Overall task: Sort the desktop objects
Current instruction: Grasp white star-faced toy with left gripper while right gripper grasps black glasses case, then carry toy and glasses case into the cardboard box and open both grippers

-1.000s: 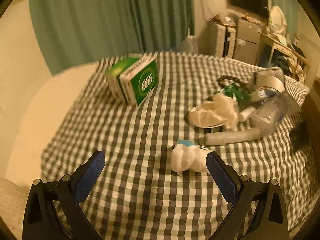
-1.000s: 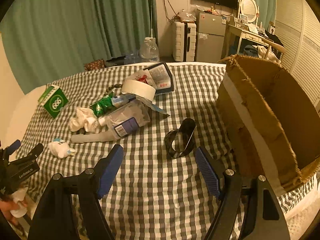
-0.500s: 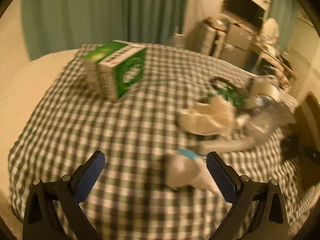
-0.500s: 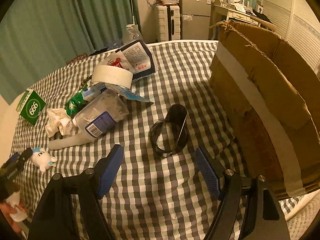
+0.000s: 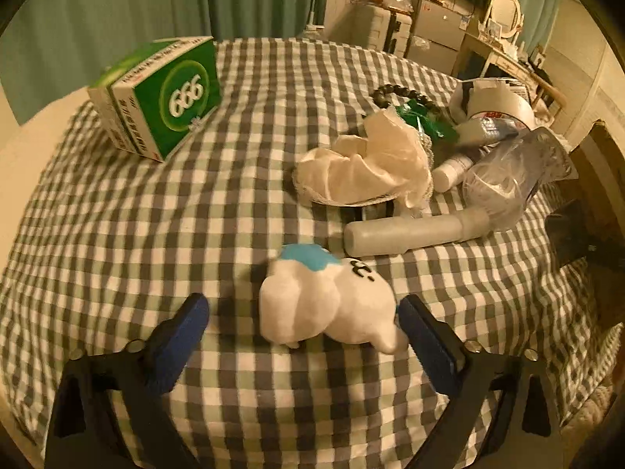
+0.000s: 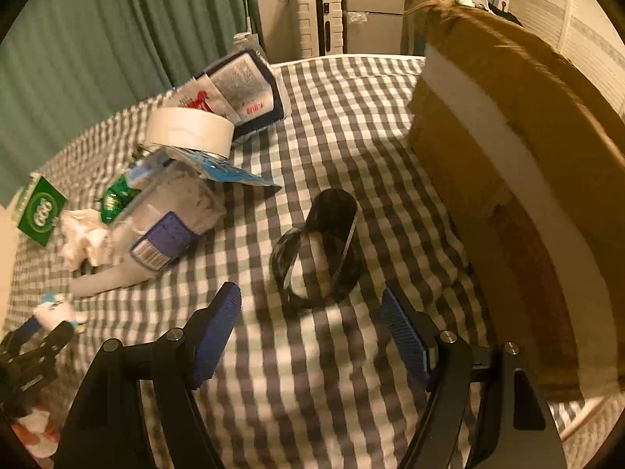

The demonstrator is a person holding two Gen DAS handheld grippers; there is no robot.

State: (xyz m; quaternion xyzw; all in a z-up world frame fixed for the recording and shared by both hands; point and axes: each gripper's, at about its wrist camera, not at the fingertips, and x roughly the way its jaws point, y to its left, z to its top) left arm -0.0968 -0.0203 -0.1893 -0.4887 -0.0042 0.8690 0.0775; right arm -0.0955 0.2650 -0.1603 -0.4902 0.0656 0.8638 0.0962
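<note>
The left gripper, black-framed with blue pads, points steeply downward, jaws closing. The matching right gripper points steeply downward, jaws apart.

Left gripper lowered around plush toy, closing; right gripper neared black clip.

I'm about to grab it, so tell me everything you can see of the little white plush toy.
The plush toy is small, white and soft, with a blue patch on top and dark stitched marks. It lies on its side on the checked cloth, just short of a grey tube. The left gripper straddles it, jaws closing; the right pad sits at its edge, the left pad is apart.
</note>
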